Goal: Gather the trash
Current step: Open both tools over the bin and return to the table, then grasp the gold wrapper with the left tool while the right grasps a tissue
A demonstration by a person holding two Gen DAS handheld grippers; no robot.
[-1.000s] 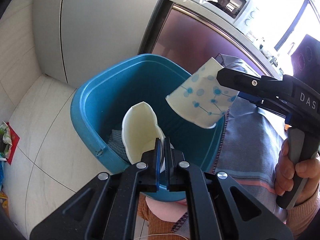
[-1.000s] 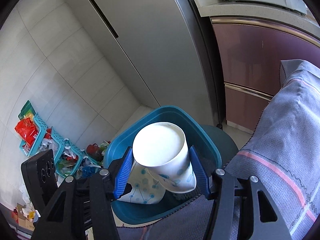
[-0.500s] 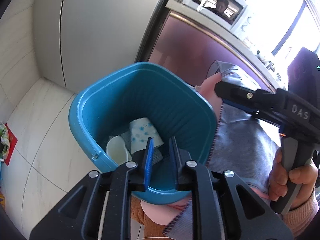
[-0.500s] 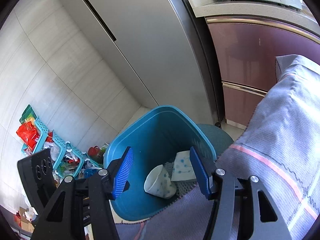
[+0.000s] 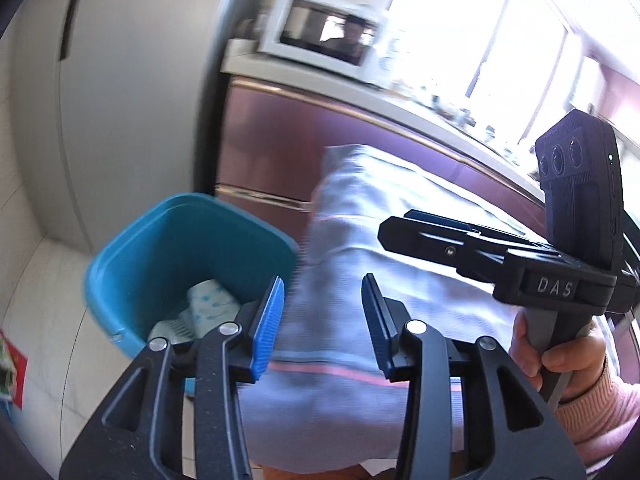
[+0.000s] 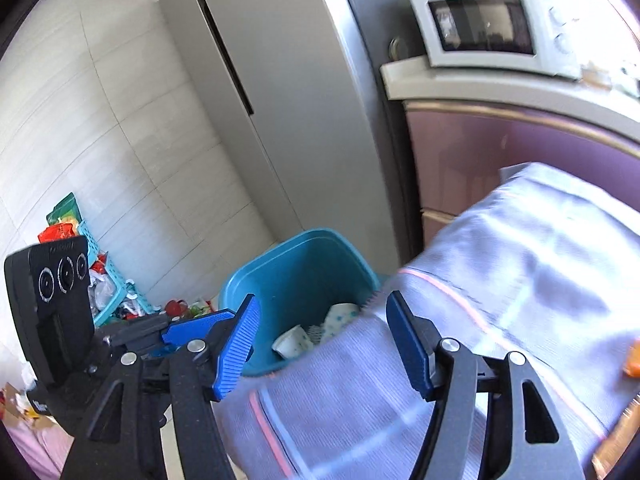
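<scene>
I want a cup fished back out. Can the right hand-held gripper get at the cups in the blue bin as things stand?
Probably yes. The right hand-held gripper is open and empty, the blue bin has no lid, and the cups lie exposed at its bottom. The cloth-covered table edge beside the bin may crowd the approach.

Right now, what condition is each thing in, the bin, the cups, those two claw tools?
Blue bin: upright on the floor, uncovered, cups inside.
Paper cups: lying tipped in the bin.
Left gripper: open, nothing between its jaws, which have just been opening.
Right gripper: open, empty, jaws just widened.
Microwave: door shut.
</scene>
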